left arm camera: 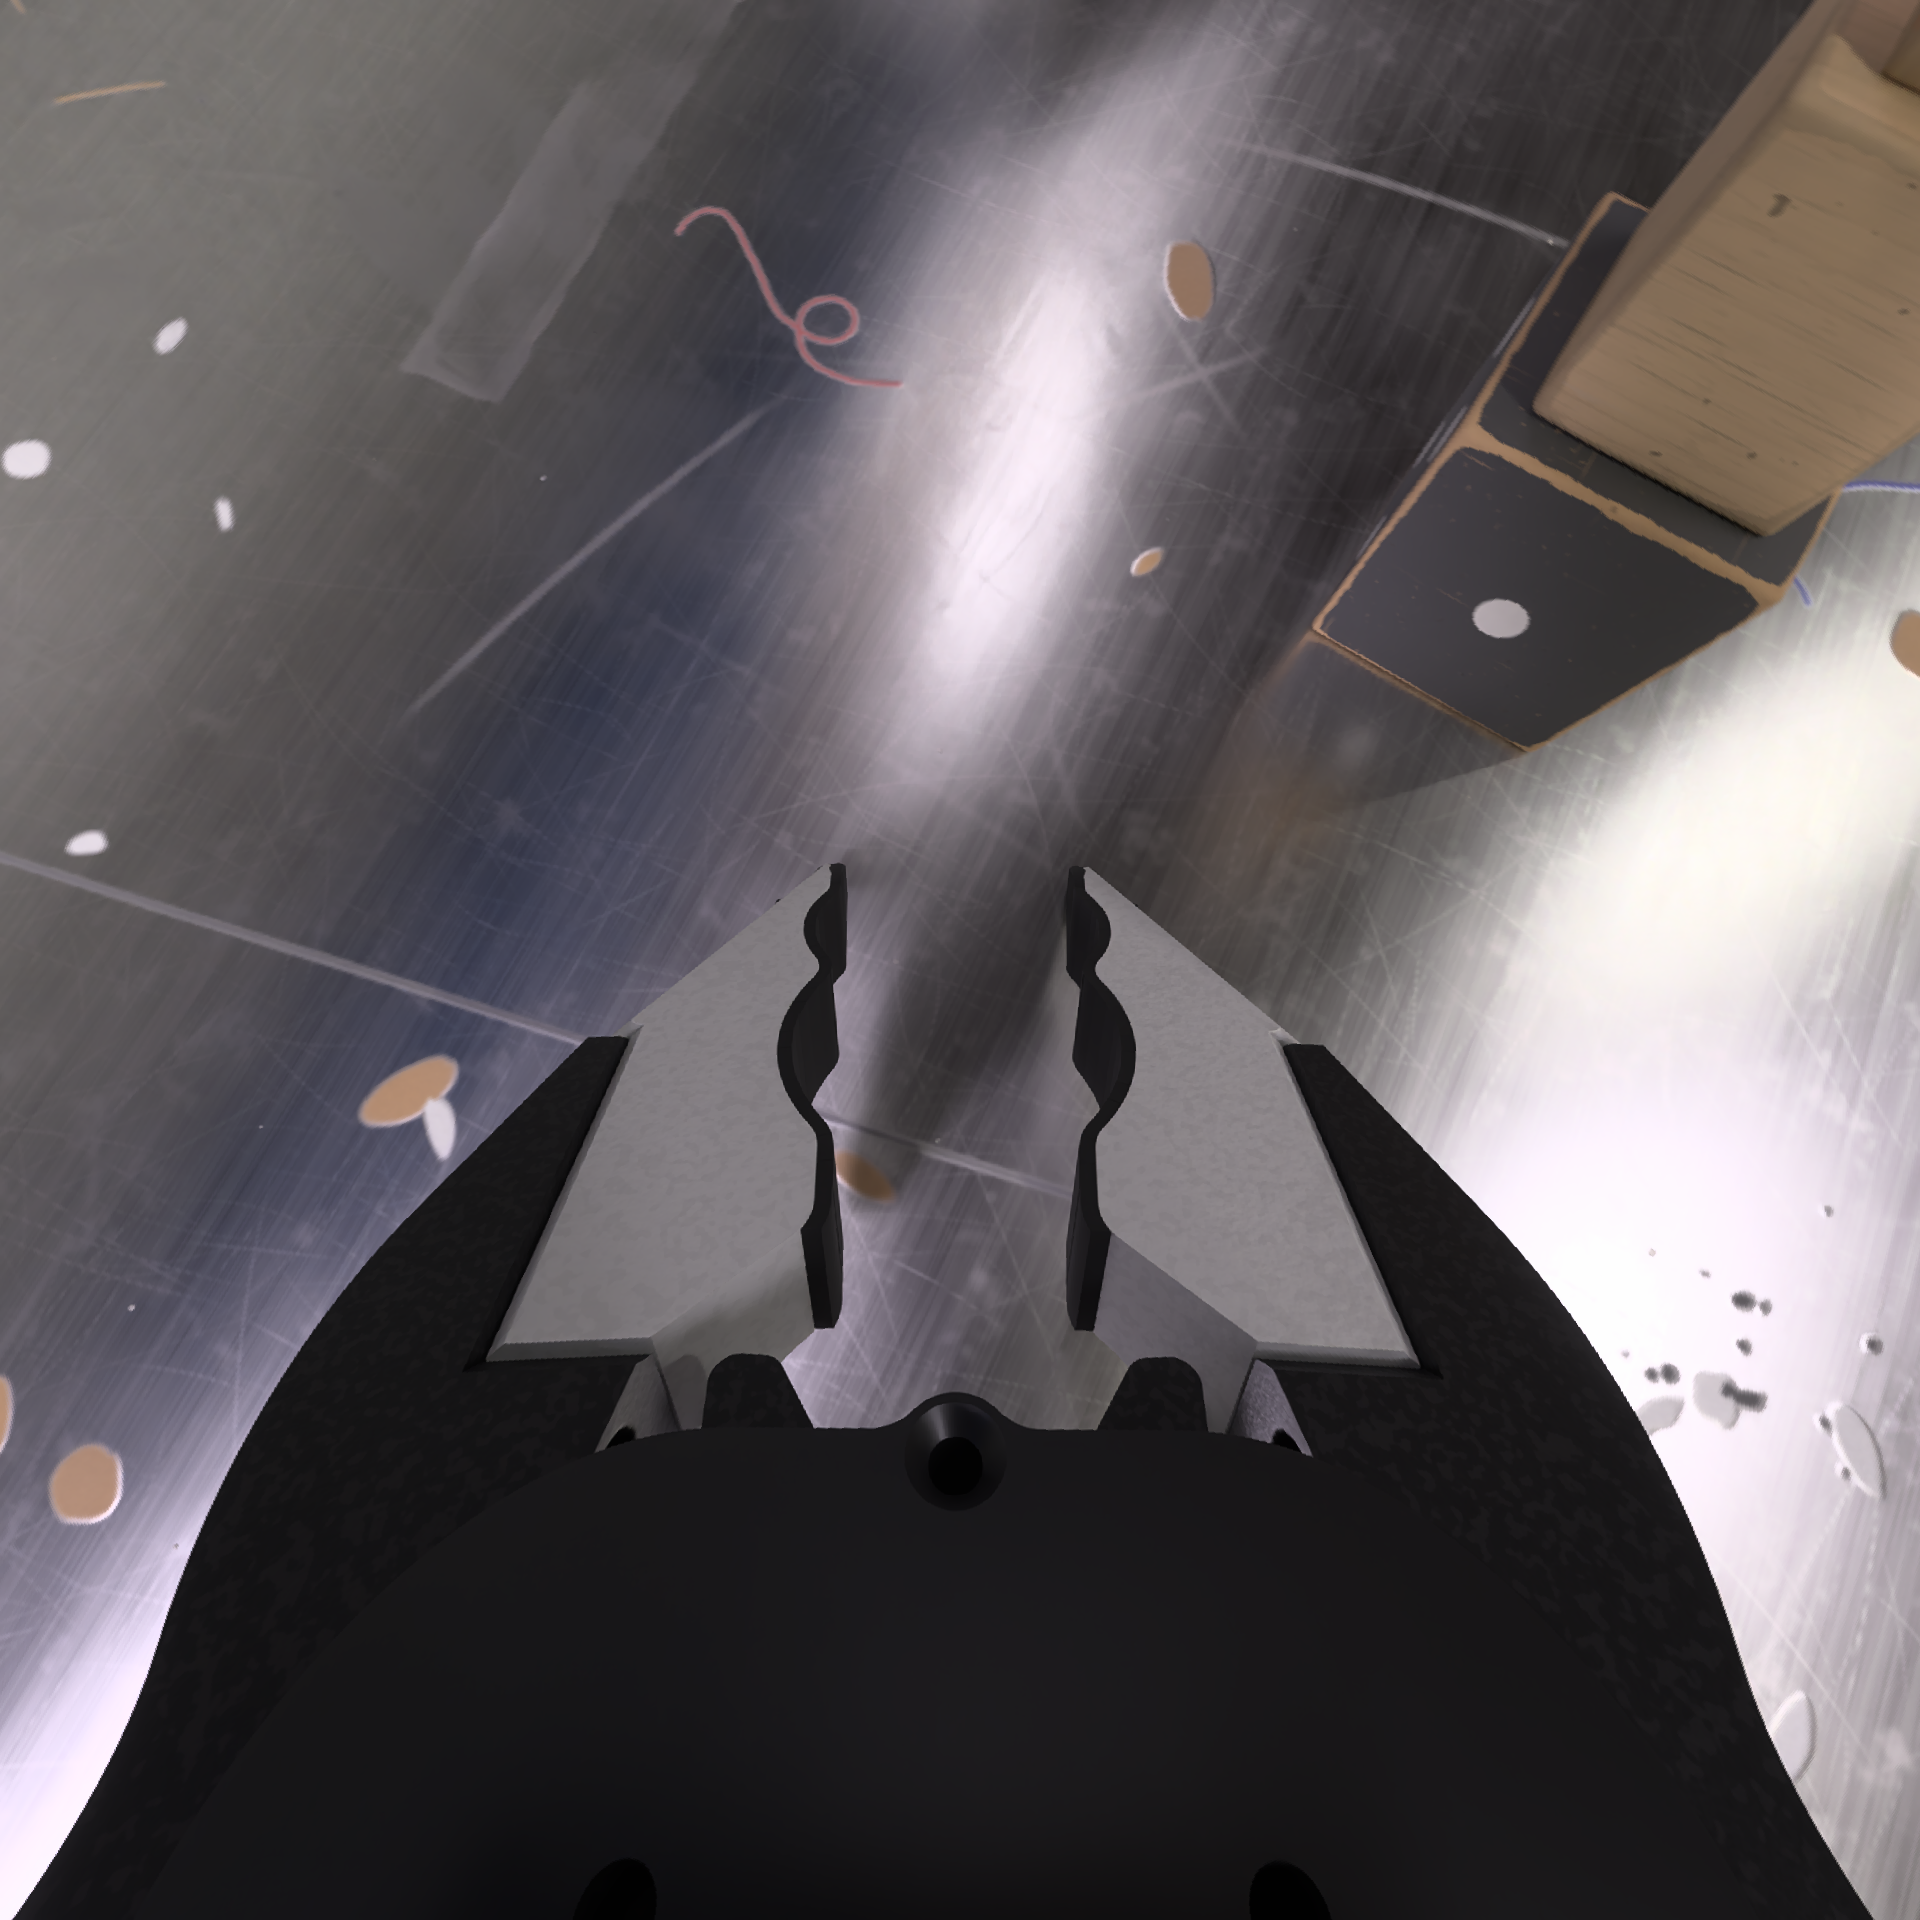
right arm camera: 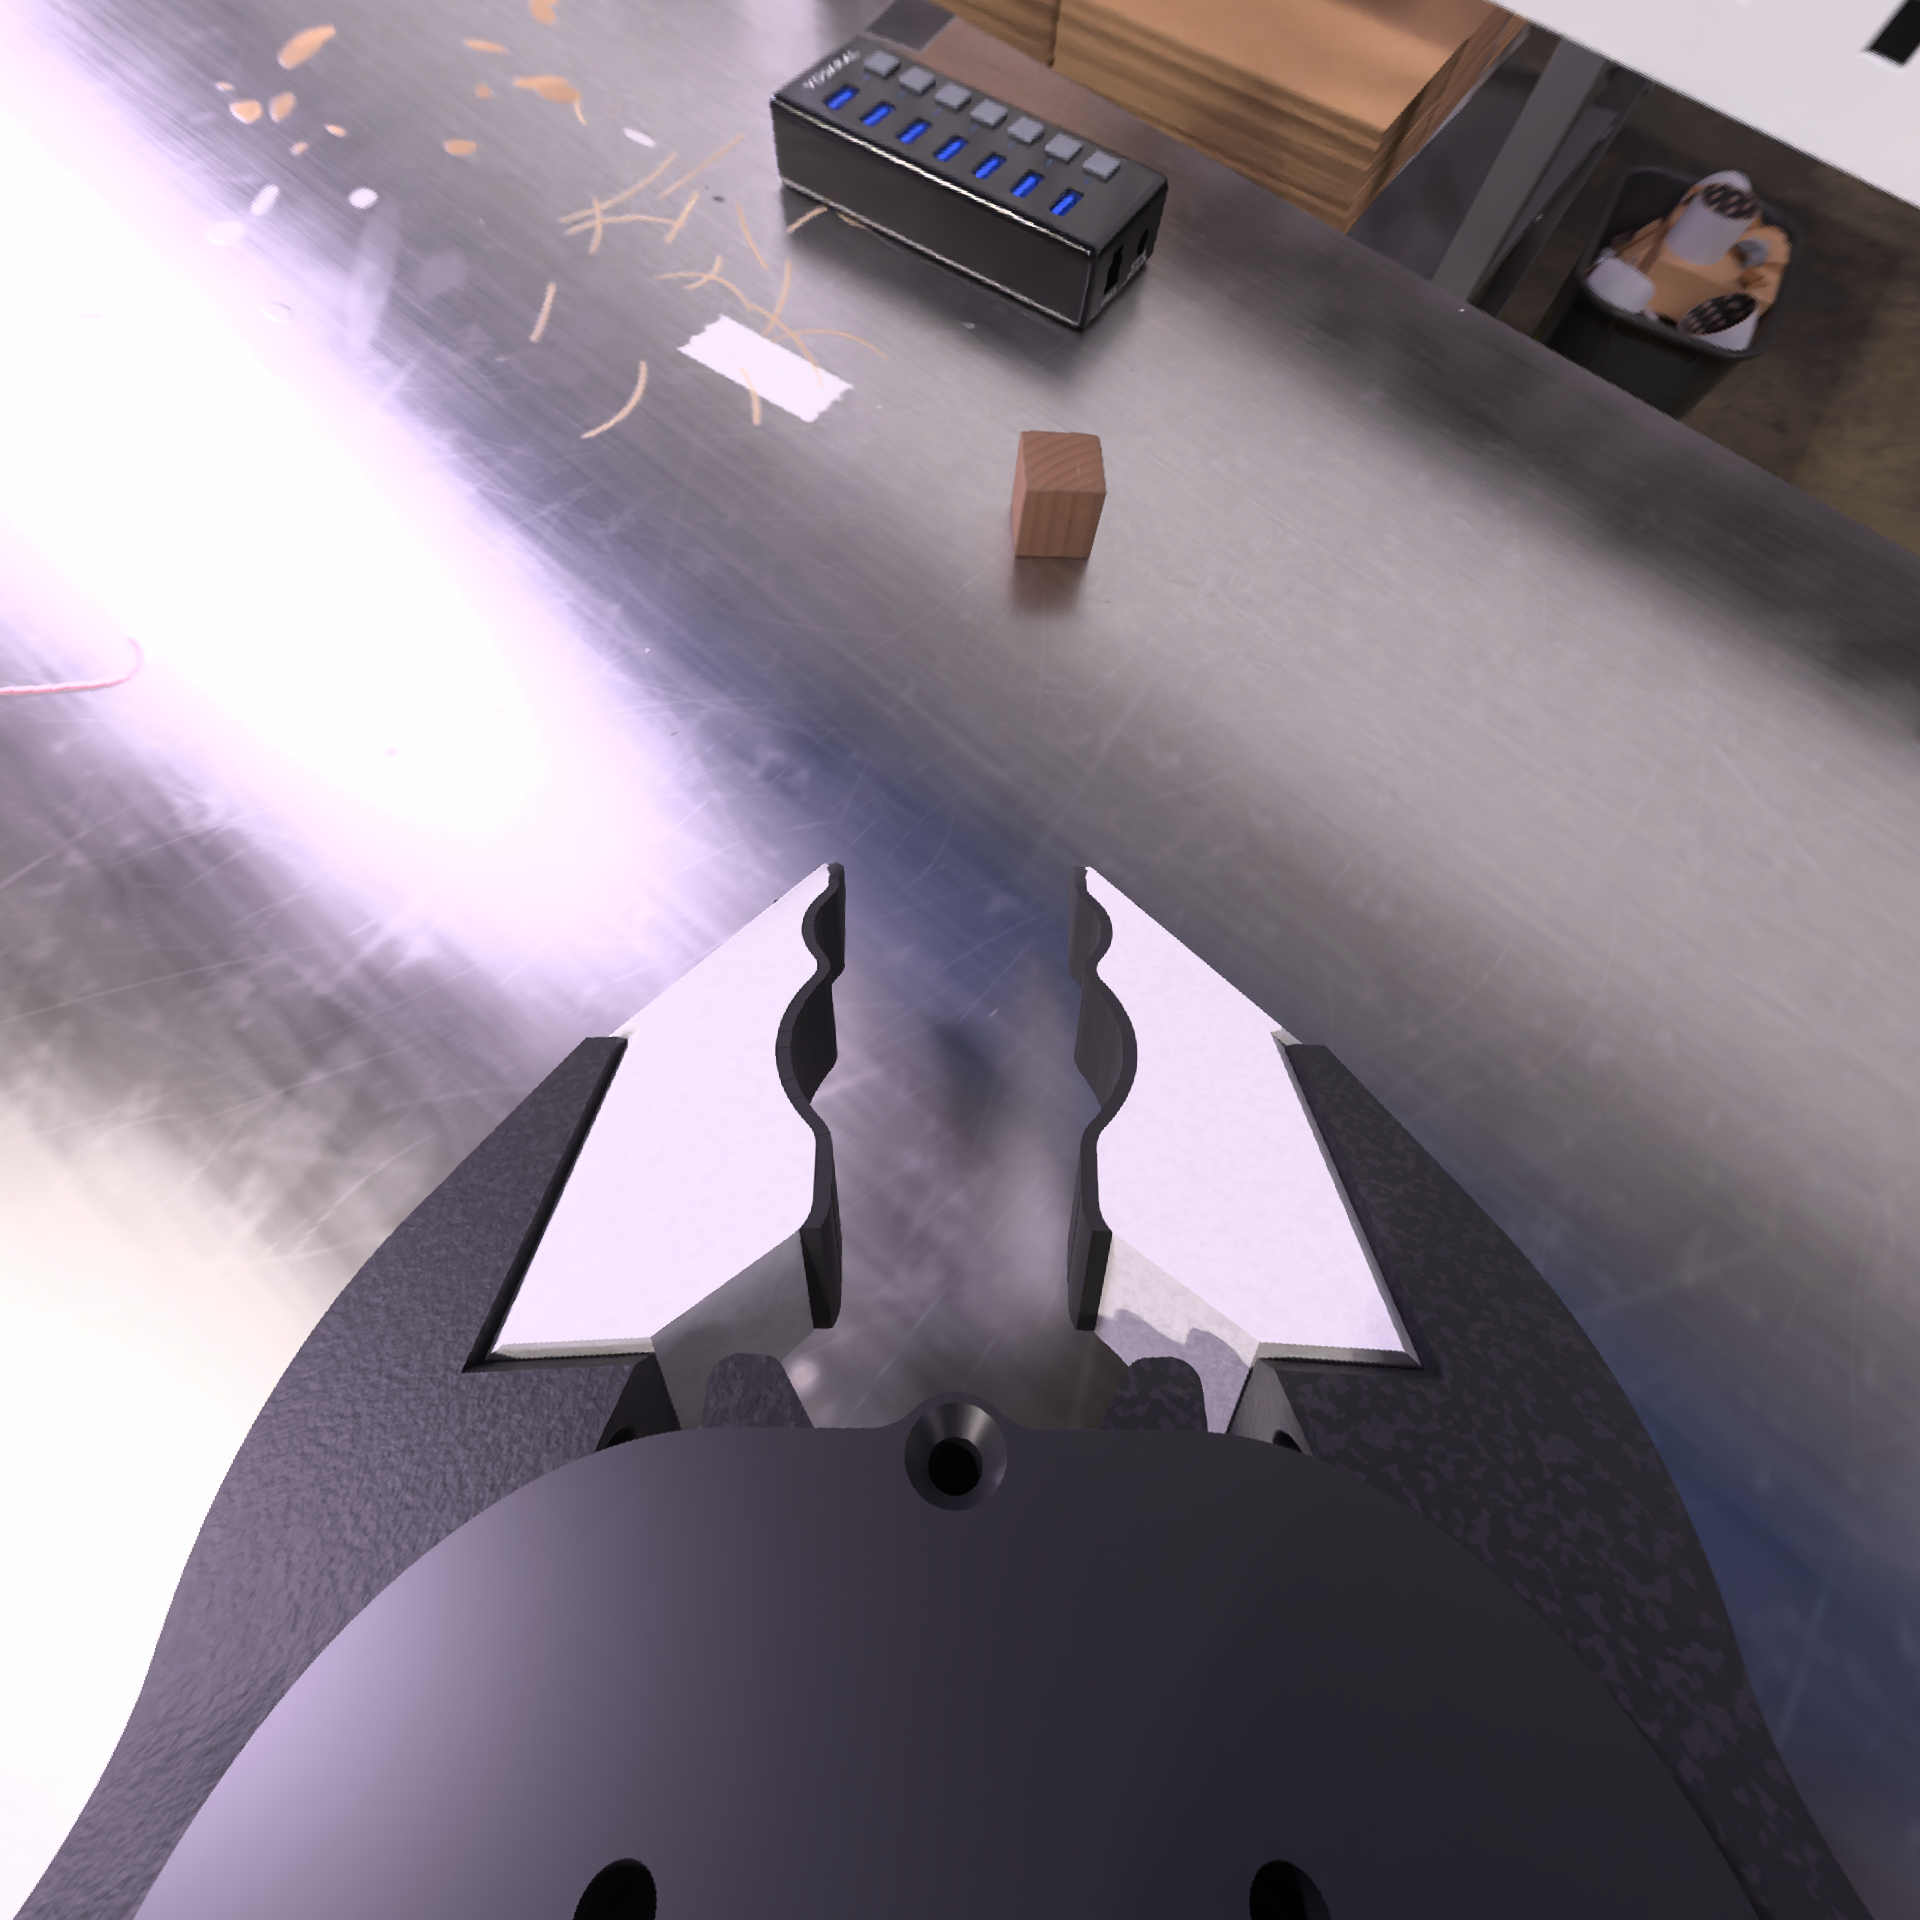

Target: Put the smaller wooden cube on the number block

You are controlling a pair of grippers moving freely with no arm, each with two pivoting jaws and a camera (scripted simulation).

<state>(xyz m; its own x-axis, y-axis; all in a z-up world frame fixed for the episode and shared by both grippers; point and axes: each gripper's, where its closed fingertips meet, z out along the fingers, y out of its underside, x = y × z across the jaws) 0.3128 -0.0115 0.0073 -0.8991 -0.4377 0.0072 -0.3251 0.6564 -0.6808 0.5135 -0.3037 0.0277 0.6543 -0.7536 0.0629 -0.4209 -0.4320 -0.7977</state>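
Observation:
In the left wrist view a dark block point(left arm camera: 1527, 603) with a white dot on its face stands on the metal table point(left arm camera: 727, 623) at the upper right. A pale wooden cube point(left arm camera: 1745, 312) rests on top of it. My left gripper point(left arm camera: 956, 878) is open and empty, well short of the block and to its left. In the right wrist view a small reddish-brown wooden cube point(right arm camera: 1055, 509) stands alone on the table, ahead and slightly right of my right gripper point(right arm camera: 958, 878), which is open and empty.
A black hub with blue ports point(right arm camera: 966, 177) lies beyond the brown cube, with stacked wooden boards point(right arm camera: 1247, 94) behind it. A strip of tape point(right arm camera: 764, 369), wood shavings and a red thread point(left arm camera: 790, 301) litter the table. A full waste bin point(right arm camera: 1683, 281) stands past the right table edge.

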